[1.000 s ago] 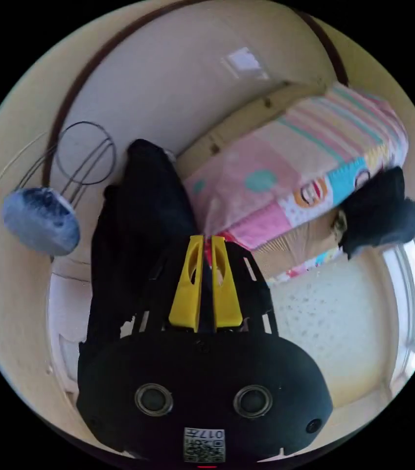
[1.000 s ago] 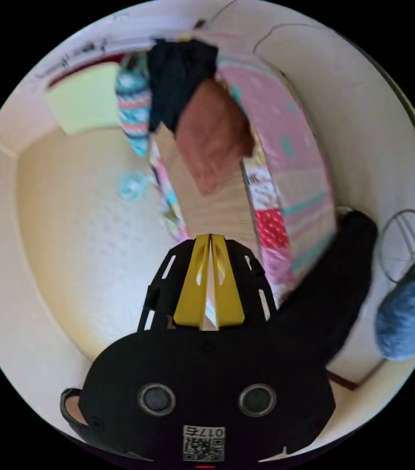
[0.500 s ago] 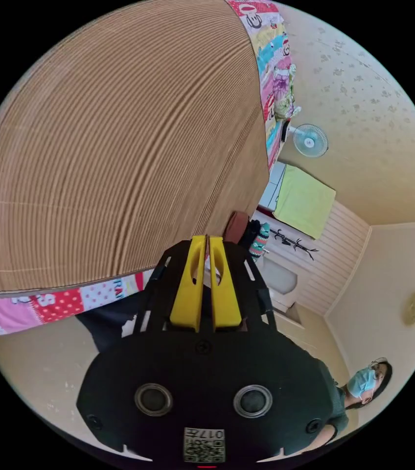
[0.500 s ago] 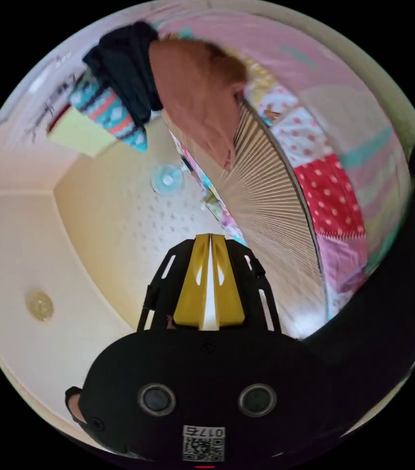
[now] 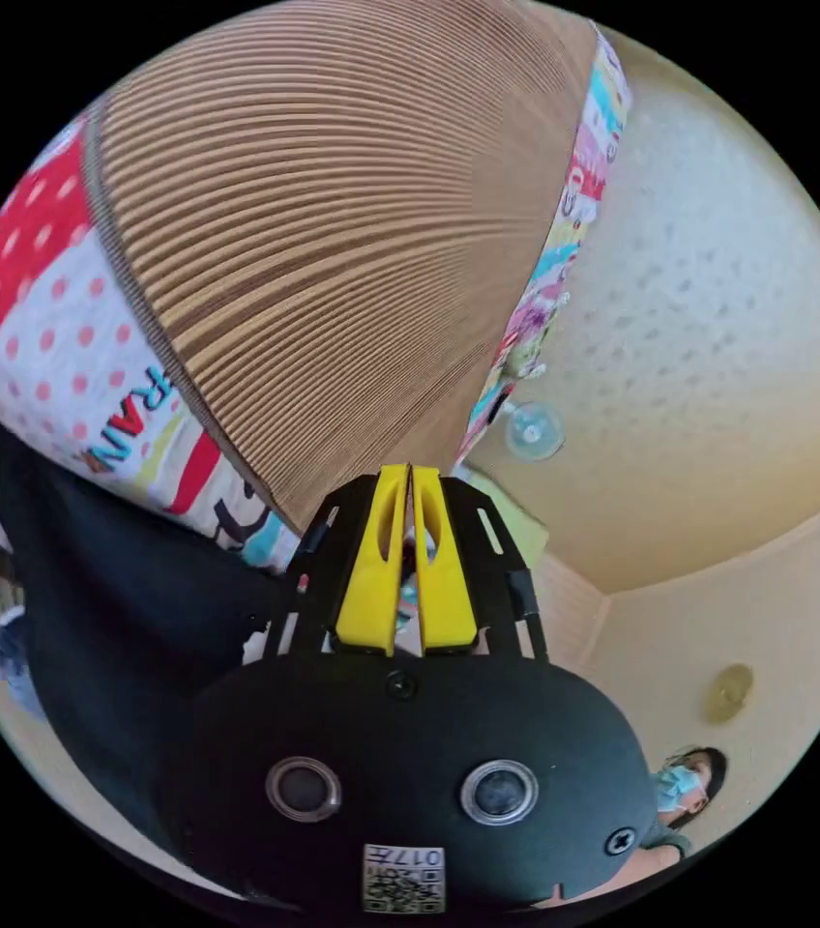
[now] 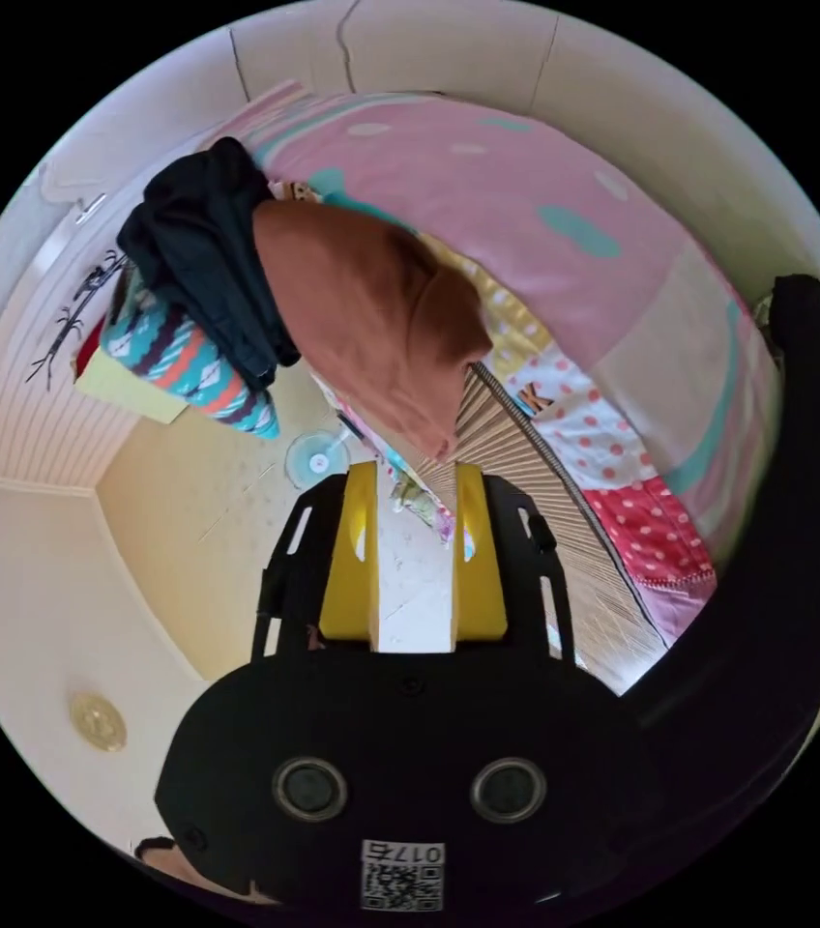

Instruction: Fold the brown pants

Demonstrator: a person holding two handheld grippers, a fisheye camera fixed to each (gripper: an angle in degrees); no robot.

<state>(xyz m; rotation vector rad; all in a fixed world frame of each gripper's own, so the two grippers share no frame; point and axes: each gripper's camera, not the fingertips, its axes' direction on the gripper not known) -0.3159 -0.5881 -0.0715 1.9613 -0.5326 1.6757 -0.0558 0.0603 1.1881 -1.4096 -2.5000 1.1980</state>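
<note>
Left gripper view: the left gripper (image 5: 408,476) is presenting its yellow jaws pressed together with nothing between them. Its tips are pointing toward the ribbed straw mat (image 5: 313,232), which is lying on a patchwork quilt (image 5: 72,319). A dark garment (image 5: 110,619) is hanging beside the quilt's edge. A person (image 5: 686,788) is standing at the far margin of the view.

Right gripper view: the right gripper (image 6: 413,478) is holding its jaws spread apart, empty, with a clear gap between them. The brown pants (image 6: 371,319) are lying bunched on the pink bedding (image 6: 526,213), their lower edge just overlapping the mat's border. A black garment (image 6: 207,251) is touching the pants on one side, with a striped cloth (image 6: 188,372) beside it. The jaw tips are sitting just short of the lowest hanging point of the pants, not touching it.

Step in hand, as judged: approach and first pick-up; no fold has been made. The next move calls for advancing the spread jaws around the pants' near edge, closing on that fabric alone, and keeping clear of the black garment. The left gripper needs to part its jaws before taking a second hold.
</note>
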